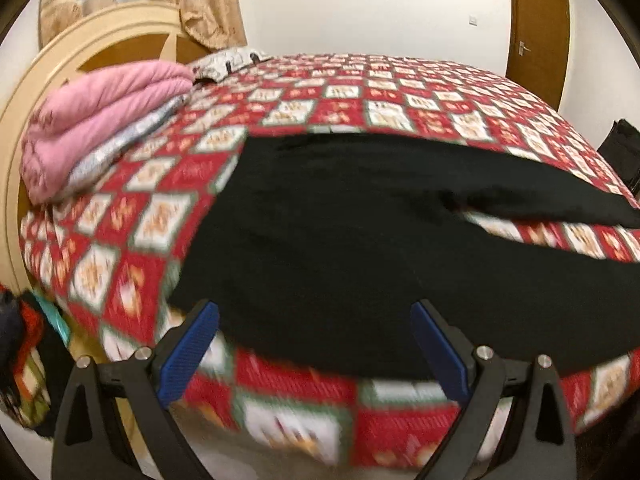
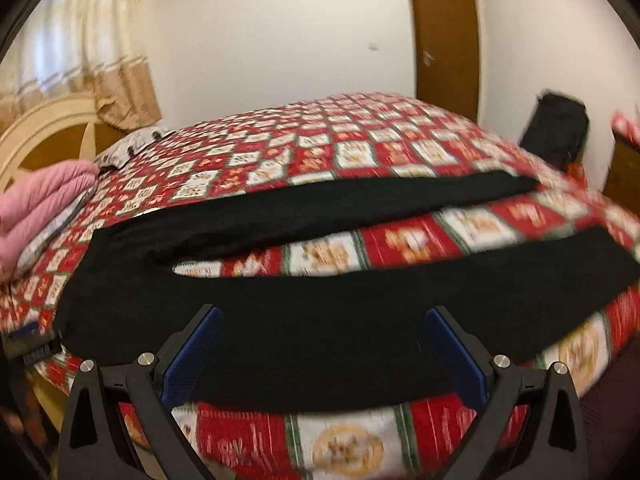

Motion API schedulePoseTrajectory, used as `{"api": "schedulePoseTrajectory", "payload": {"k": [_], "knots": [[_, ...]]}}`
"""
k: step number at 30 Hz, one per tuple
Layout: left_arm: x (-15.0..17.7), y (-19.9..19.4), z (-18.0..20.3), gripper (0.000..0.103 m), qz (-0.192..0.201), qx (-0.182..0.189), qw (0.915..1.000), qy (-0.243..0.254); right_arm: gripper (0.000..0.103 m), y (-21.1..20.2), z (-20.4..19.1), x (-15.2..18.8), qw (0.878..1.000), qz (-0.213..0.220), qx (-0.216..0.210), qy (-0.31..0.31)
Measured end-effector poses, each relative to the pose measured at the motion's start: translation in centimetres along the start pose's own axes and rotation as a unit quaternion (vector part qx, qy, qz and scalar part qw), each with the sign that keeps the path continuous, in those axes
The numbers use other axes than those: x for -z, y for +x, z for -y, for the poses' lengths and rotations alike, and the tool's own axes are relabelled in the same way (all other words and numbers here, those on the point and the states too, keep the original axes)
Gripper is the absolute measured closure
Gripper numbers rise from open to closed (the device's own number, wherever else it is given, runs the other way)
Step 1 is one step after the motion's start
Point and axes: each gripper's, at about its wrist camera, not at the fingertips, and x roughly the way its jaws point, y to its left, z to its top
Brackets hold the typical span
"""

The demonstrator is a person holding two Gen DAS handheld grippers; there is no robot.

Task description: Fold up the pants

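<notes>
Black pants [image 1: 340,240] lie flat on a bed with a red, white and green patterned cover [image 1: 132,216]. The waist is at the left and the two legs spread apart to the right. In the right wrist view the pants [image 2: 320,320] show both legs with a strip of cover between them. My left gripper [image 1: 314,312] is open and empty, just above the near edge of the pants by the waist end. My right gripper [image 2: 324,316] is open and empty above the near leg. Both views are motion-blurred.
A folded pink quilt [image 1: 96,120] and a pillow [image 1: 228,60] lie at the head of the bed by the cream headboard [image 1: 100,36]. A wooden door [image 1: 538,28] stands behind. A black bag [image 2: 556,128] sits past the bed's far right. Clothes hang at the left [image 1: 20,340].
</notes>
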Motion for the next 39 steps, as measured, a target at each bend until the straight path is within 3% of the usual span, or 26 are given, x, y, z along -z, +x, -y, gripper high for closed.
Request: {"api": "schedulePoseTrajectory", "payload": {"k": [4, 7, 10, 18, 20, 22, 25, 29, 35, 39], "knots": [[-4.0, 3.1, -1.9, 0.004, 0.006, 0.007, 0.9999, 0.011, 0.001, 1.7, -2.6, -2.8, 0.998, 0.007, -0.028, -0.051], [-7.0, 6.5, -4.6, 0.004, -0.019, 0.015, 0.9995, -0.019, 0.003, 3.6, -4.8, -4.1, 0.995, -0.003, -0.049, -0.092], [-9.6, 9.7, -7.2, 0.005, -0.030, 0.027, 0.9982, -0.043, 0.021, 5.9, -6.1, -4.9, 0.991, -0.025, -0.077, -0.106], [-13.4, 17.1, -10.8, 0.021, -0.055, 0.070, 0.9925, -0.084, 0.021, 10.7, -7.7, -6.0, 0.988, -0.062, -0.105, -0.097], [-13.8, 19.2, -10.6, 0.030, -0.074, 0.073, 0.9914, -0.080, 0.021, 11.5, -8.0, -6.2, 0.987, -0.071, -0.105, -0.103], [-14.0, 20.4, -10.3, 0.032, -0.081, 0.073, 0.9915, -0.071, 0.021, 12.4, -8.3, -6.5, 0.984, -0.079, -0.104, -0.117], [-14.5, 20.7, -9.8, 0.036, -0.070, 0.087, 0.9922, -0.057, 0.021, 13.5, -8.5, -7.7, 0.981, -0.077, -0.102, -0.149], [-15.1, 21.2, -9.9, 0.060, -0.069, 0.118, 0.9886, -0.063, 0.021, 16.2, -8.7, -10.1, 0.972, -0.073, -0.111, -0.193], [-15.2, 21.2, -9.5, 0.060, -0.059, 0.113, 0.9905, -0.052, 0.021, 25.1, -10.1, -13.4, 0.953, -0.132, -0.126, -0.241], [-15.1, 21.3, -9.5, 0.060, -0.060, 0.114, 0.9902, -0.054, 0.021, 29.7, -10.6, -14.5, 0.949, -0.153, -0.126, -0.247]]}}
